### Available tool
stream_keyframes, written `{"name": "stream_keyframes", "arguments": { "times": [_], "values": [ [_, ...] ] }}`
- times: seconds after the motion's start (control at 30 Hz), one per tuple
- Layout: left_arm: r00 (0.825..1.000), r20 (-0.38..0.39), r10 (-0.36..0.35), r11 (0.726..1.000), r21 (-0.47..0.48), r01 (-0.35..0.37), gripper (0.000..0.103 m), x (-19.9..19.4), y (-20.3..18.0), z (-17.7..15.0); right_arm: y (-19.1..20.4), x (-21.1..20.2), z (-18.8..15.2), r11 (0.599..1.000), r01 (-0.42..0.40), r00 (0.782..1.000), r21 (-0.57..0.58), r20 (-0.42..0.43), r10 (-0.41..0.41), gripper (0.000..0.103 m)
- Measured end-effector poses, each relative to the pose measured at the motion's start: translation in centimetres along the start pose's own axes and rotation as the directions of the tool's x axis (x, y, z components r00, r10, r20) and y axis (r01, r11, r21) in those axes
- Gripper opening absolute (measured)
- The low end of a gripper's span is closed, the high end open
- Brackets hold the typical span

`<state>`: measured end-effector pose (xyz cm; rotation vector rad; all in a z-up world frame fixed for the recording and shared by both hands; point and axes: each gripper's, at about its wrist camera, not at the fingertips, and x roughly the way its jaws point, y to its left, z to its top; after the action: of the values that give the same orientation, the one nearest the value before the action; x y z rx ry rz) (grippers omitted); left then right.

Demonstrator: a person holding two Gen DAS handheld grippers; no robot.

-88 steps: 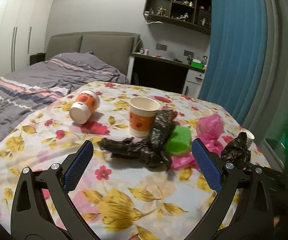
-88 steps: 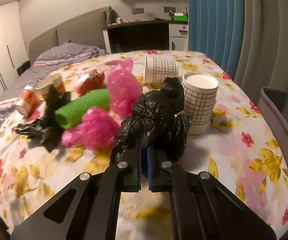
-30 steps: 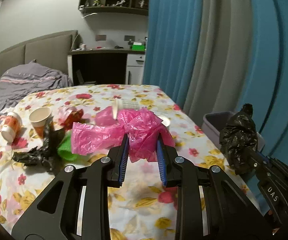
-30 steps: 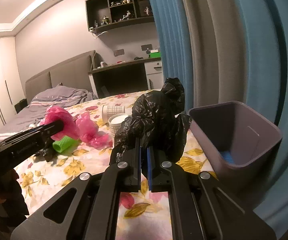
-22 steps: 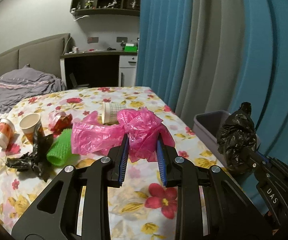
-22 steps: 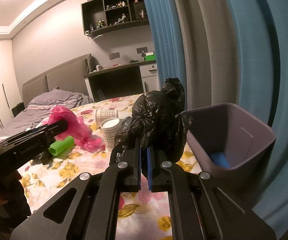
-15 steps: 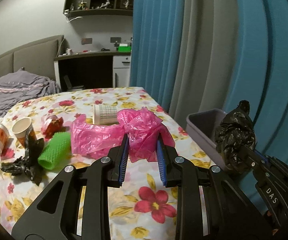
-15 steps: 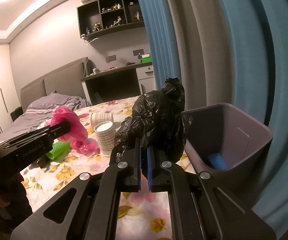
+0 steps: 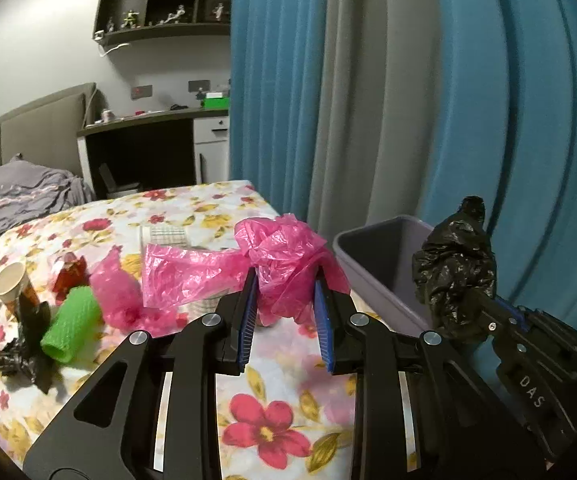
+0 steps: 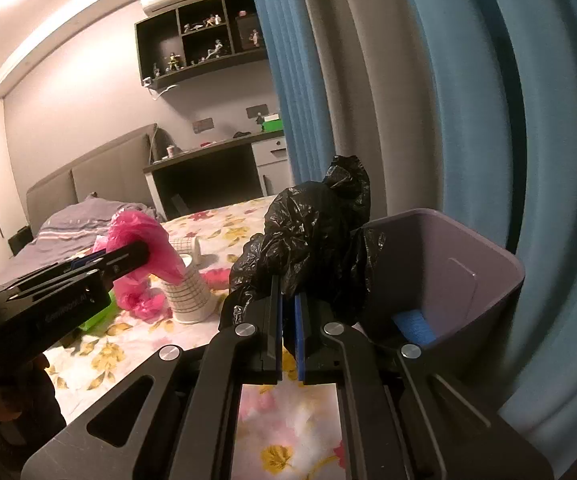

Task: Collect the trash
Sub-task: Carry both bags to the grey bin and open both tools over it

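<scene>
Overhead, shelves; floral tablecloth (image 9: 272,432) below left tool (image 9: 284,312) clamping pink bag (image 9: 284,264), right tool (image 10: 287,320) clamping black bag (image 10: 308,240).

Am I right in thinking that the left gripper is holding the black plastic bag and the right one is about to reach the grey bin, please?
Not quite: the left gripper is shut on the pink plastic bag, as the left wrist view shows. The black plastic bag is clamped in the right gripper, which is indeed close beside the grey bin.

Black bag (image 10: 312,236) hides bin (image 10: 468,264) near wall; shelf figurines (image 9: 168,14) too small.
</scene>
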<state>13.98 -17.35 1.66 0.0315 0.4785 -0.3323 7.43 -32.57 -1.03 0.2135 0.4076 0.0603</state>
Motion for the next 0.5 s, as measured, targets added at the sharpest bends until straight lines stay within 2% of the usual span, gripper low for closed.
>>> {"name": "stream_keyframes", "arguments": {
  "times": [0.23,0.5],
  "values": [
    [0.997,-0.005,-0.076,0.997,0.022,0.076,0.026,1.7,-1.8,0.9,-1.9,0.2,0.6,0.999,0.049,0.999,0.018,0.017,-0.05,0.006],
    [0.983,-0.005,-0.181,0.982,0.053,0.181,0.026,4.4,-4.7,2.4,-4.7,0.8,1.9,0.99,0.129,0.991,0.051,0.036,-0.13,0.006]
  ]
}}
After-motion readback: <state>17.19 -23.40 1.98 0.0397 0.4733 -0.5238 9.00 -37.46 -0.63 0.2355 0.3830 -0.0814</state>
